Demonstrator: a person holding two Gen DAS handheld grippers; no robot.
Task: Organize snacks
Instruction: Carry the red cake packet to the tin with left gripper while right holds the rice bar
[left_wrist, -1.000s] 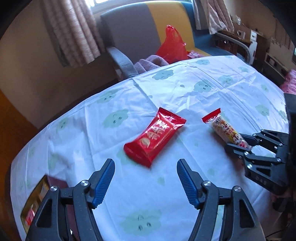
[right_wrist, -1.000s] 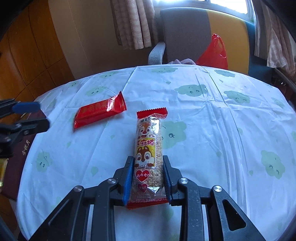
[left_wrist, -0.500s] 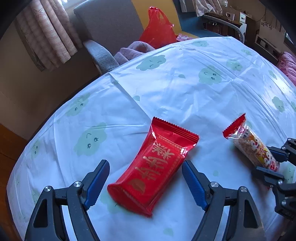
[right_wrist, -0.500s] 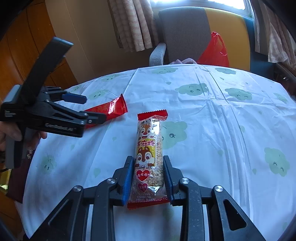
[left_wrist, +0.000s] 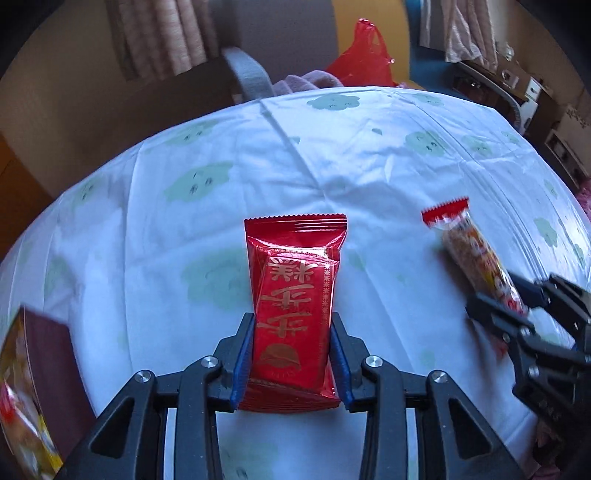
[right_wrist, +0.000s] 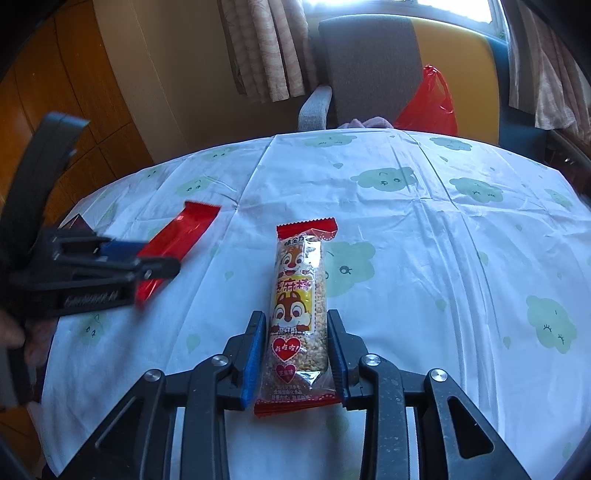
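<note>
My left gripper (left_wrist: 293, 325) is shut on a red foil snack packet (left_wrist: 295, 291) with gold characters, its jaws pressed on both sides of the near half. The packet also shows in the right wrist view (right_wrist: 177, 236), tilted off the cloth in the left gripper (right_wrist: 155, 267). My right gripper (right_wrist: 297, 325) is shut on a clear squirrel-print sesame bar (right_wrist: 299, 299) with red ends. The bar also shows at the right in the left wrist view (left_wrist: 476, 258), held by the right gripper (left_wrist: 513, 295).
A round table with a white cloud-print cloth (right_wrist: 424, 229) lies under both grippers. A dark red box (left_wrist: 44, 373) sits at the table's left edge. A grey and yellow armchair (right_wrist: 373, 62) with a red plastic bag (right_wrist: 428, 103) stands behind the table.
My left gripper has moved forward over the red packet and shut on it; the packet now points straight ahead. My right gripper has stayed shut on the sesame bar.
</note>
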